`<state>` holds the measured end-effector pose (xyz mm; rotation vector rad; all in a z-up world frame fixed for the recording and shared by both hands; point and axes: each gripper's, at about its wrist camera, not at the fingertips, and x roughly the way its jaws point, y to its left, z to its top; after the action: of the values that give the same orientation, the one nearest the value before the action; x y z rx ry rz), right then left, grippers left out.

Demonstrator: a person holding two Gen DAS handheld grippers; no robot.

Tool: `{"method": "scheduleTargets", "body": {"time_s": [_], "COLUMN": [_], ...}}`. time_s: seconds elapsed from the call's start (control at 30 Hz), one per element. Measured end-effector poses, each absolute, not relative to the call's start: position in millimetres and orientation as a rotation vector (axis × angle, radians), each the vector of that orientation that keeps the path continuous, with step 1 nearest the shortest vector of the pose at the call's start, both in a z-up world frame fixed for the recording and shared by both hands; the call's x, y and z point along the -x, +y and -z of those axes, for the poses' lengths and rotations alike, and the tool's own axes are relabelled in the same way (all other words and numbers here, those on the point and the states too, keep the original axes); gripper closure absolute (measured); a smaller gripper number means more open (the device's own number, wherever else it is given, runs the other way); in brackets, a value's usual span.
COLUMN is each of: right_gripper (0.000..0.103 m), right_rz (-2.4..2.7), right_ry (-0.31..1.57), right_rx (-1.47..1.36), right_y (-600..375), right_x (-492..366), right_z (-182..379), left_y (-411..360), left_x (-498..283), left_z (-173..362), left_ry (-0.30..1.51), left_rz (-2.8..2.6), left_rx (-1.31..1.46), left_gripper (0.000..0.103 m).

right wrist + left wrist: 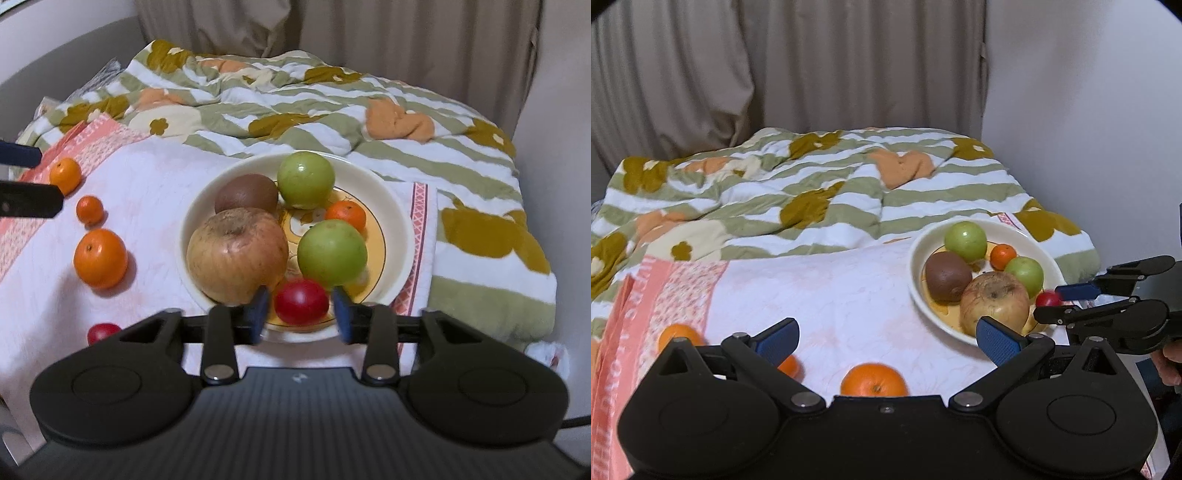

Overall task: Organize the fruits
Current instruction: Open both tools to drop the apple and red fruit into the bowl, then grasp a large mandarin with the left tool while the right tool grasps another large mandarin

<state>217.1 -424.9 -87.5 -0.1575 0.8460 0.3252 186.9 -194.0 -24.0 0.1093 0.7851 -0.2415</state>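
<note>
A cream bowl [399, 221] holds a big yellowish apple [236, 254], a brown kiwi [245, 194], two green fruits [306, 180] [331, 253] and a small orange [345, 215]. My right gripper [301, 306] is open with a small red fruit [301, 301] between its pads, gaps on both sides, over the bowl's near rim. My left gripper [886, 339] is wide open and empty above an orange [873, 380] on the white cloth. The bowl [918, 266] and the right gripper [1049, 299] also show in the left wrist view.
Three oranges [100, 257] [89, 210] [65, 175] and another small red fruit [102, 331] lie on the cloth left of the bowl. A rumpled striped flowered blanket [332, 110] fills the back. Curtains and a wall stand behind.
</note>
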Motion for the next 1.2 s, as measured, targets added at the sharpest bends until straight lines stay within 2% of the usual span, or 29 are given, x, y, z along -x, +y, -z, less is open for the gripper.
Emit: {"method": "scheduleTargets", "body": {"time_s": [0.03, 0.07, 0.1, 0.67, 1.2], "right_gripper": [0.015, 0.002, 0.000, 0.000, 0.000], "right_rz": [-0.316, -0.303, -0.291, -0.255, -0.242], "right_ry": [0.841, 0.826, 0.802, 0.721, 0.723], "right_rx": [0.179, 0.200, 0.214, 0.165, 0.060], "right_y": [-423.0, -421.8, -420.5, -409.4, -362.7], "right_x": [-214.0, -209.4, -203.5, -133.4, -84.6], "right_z": [86.7, 85.4, 83.2, 22.5, -13.1], "left_y": [-192.5, -191.3, -190.7, -188.8, -105.5], "left_x": [-182.3, -178.4, -174.1, -108.3, -69.2], "left_z": [23.1, 22.2, 21.9, -5.5, -37.2], "left_ry": [0.783, 0.781, 0.780, 0.689, 0.649], "left_rz": [0.236, 0.232, 0.227, 0.217, 0.080], "left_rx": [-0.106, -0.104, -0.101, -0.068, -0.050], "left_gripper": [0.000, 0.000, 0.000, 0.000, 0.000]}}
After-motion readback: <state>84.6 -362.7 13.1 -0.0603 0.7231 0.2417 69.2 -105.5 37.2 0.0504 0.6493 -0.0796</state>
